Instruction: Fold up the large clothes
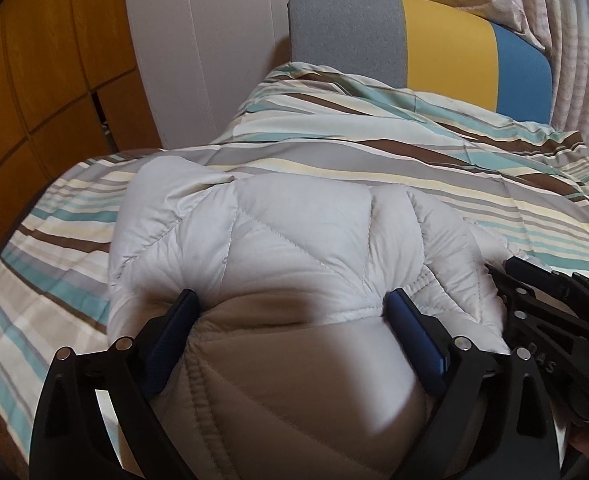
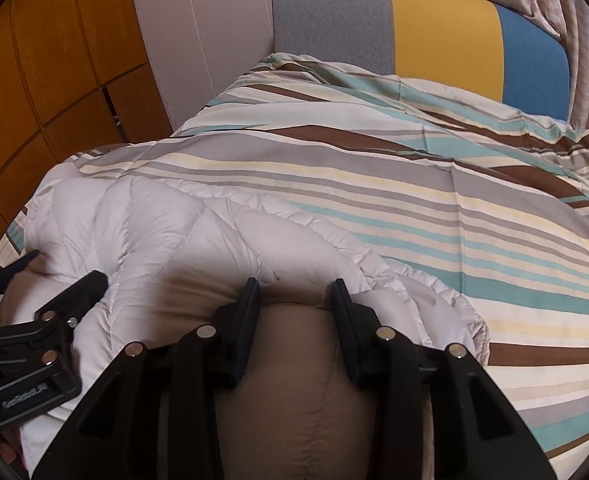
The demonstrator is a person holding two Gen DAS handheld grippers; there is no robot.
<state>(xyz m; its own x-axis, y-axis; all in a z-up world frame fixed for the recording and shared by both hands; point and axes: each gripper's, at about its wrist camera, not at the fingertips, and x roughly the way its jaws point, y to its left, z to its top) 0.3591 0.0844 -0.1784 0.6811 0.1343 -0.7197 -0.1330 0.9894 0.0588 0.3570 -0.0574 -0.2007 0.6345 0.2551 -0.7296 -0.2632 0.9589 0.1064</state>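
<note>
Your left gripper (image 1: 292,308) stands with its jaws spread wide, a fat roll of the puffer jacket (image 1: 294,240) bulging up between the blue fingers (image 1: 408,320); the padding fills the gap, but you cannot tell from this view whether the fingers press it or only bracket it. Your right gripper (image 2: 294,292) has its jaws closer together, set on either side of a tan fold of the same jacket (image 2: 182,240), and the fabric fills the gap between them, so it reads as clamped on the jacket.

The left wrist view shows the jacket's white quilted side almost whole, bunched and puffed on the bed (image 1: 334,152), with the tan side turned up nearest the camera. It also catches the right gripper (image 1: 502,276) at the lower right, touching the jacket's edge. The right wrist view shows what the left one hides: the jacket's gathered hem running to the right, and more bare striped duvet (image 2: 454,220) beyond it. The left gripper (image 2: 54,272) appears there at the lower left, resting on the white padding.

Around you, the headboard (image 1: 434,44), grey, yellow and blue, stands at the far end of the bed, a patterned curtain (image 1: 554,12) behind it, a white wall panel (image 1: 198,48) and a wooden cabinet (image 1: 46,60) to the left.
</note>
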